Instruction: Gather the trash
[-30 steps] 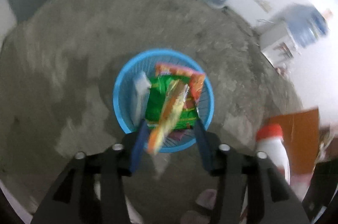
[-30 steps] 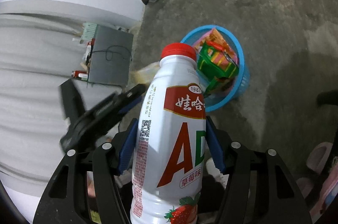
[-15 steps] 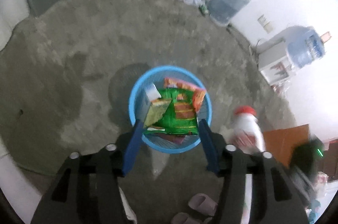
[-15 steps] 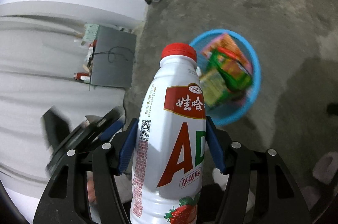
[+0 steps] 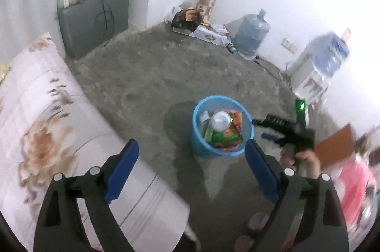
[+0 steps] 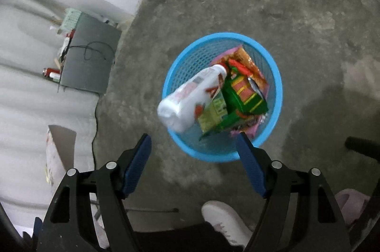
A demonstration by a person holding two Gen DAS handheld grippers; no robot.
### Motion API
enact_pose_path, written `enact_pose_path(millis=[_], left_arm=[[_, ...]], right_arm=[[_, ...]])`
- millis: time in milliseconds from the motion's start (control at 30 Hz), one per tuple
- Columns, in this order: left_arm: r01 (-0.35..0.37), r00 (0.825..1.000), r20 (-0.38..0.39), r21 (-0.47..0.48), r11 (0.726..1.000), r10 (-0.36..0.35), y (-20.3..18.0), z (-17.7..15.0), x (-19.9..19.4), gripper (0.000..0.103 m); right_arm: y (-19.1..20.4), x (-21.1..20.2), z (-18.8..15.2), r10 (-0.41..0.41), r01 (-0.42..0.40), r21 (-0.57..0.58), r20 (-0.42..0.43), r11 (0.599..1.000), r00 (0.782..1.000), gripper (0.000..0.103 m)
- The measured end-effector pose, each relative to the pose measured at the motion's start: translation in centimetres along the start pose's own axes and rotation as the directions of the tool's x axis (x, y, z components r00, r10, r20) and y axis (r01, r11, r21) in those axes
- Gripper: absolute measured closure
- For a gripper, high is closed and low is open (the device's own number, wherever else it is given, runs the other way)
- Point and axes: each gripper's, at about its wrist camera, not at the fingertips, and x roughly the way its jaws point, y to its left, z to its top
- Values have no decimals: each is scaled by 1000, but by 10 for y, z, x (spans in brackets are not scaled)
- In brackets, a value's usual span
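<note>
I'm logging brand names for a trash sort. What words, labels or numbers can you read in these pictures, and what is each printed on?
No text reads cleanly in either view.
White bottle dropping into the blue basket: red label print, motion-blurred, unreadable.
Green snack wrapper: coloured blocks only, lettering too blurred.
Water jug by the wall: no label visible.
Cardboard box on the floor: printing too small to read.

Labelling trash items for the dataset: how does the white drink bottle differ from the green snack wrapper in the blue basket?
The white drink bottle is rigid and rounded; the green snack wrapper is flat and crumpled. The bottle leans cap-down with its base sticking over the rim of the blue basket; the wrapper lies lower, inside. The bottle is white with red print; the wrapper is green with red and yellow panels. Both sit in the basket, clear of both grippers.
</note>
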Motion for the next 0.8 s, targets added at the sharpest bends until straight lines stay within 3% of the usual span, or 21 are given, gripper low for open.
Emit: enact_pose_path(millis=[100, 267, 367, 500, 633, 700, 767, 800], left_arm=[[4, 1000, 18, 10, 1000, -5, 2, -21, -19, 14], [-7, 996, 89, -51, 999, 12, 15, -44, -50, 10], [-44, 989, 136, -85, 995, 55, 26, -59, -74, 6], [-94, 973, 201, -123, 988, 118, 42, -76, -110, 6], [-195, 939, 243, -212, 958, 245, 58, -95, -147, 6], [-253, 911, 256, -276, 927, 325, 65, -109, -165, 6], [-298, 888, 259, -306, 904, 380, 68, -117, -176, 6], [-355, 863, 248, -320, 878, 440, 68, -124, -181, 6]], right_arm=[[11, -22, -17, -23, 24, -39, 35, 999, 999, 32], [50, -42, -49, -84, 96, -181, 72, 979, 994, 32], [89, -64, -74, -87, 128, -310, 142, 942, 986, 31], [144, -99, -110, -49, 179, -494, 264, 851, 963, 22], [186, -131, -150, 70, 149, -641, 303, 753, 950, 15], [201, -146, -171, 145, 119, -701, 305, 703, 941, 8], [211, -158, -194, 206, 118, -748, 326, 653, 923, 8], [216, -163, -207, 236, 123, -773, 335, 622, 912, 8]])
